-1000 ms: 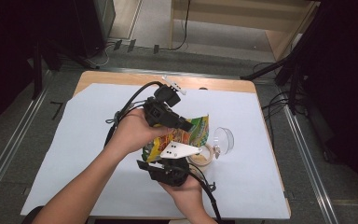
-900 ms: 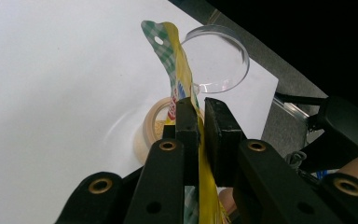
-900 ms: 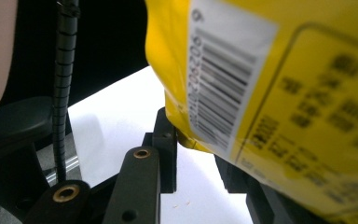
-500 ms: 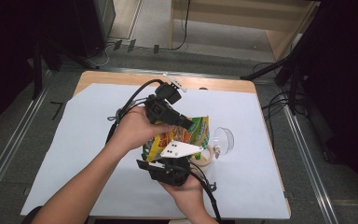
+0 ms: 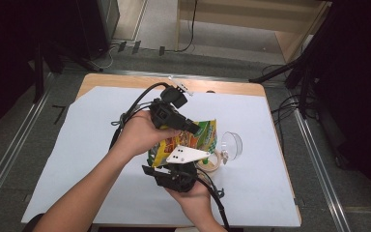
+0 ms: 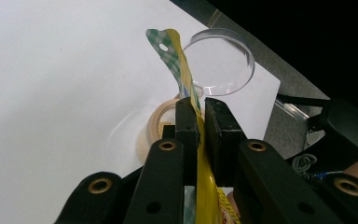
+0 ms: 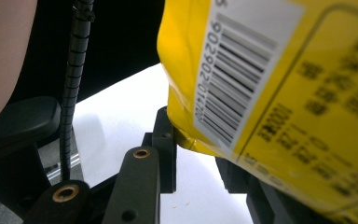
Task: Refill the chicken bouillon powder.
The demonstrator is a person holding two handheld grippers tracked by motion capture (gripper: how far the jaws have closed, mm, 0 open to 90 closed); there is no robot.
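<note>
Both grippers hold one yellow snack bag (image 5: 189, 140) clear of the desk (image 5: 270, 193), above the white sheet (image 5: 77, 159) that covers it. The left gripper (image 6: 200, 116) has its fingers pressed together on the bag's thin sealed edge; in the left gripper view that edge passes straight between the two black pads and rises past them to a green-checked corner with a punched hole. The right gripper (image 7: 196, 154) meets the bag from below: in the right gripper view the bag's lower corner, near the barcode, sits between the fingers, which stand part-way apart; the bag hides the far finger, so firm contact there cannot be confirmed, though the bag appears pinched. In the high view a clear round container (image 5: 231, 144) lies on its side just beyond the bag, and a roll of tape (image 5: 211, 162) rests on the sheet beside it, partly under the bag. Judgement: the work looks to be opening the bag and emptying it into the container. The bag has been lifted and gripped at two places, which is done. The top seal looks unbroken and the container looks empty, so tearing or pulling the seal and pouring remain.
</note>
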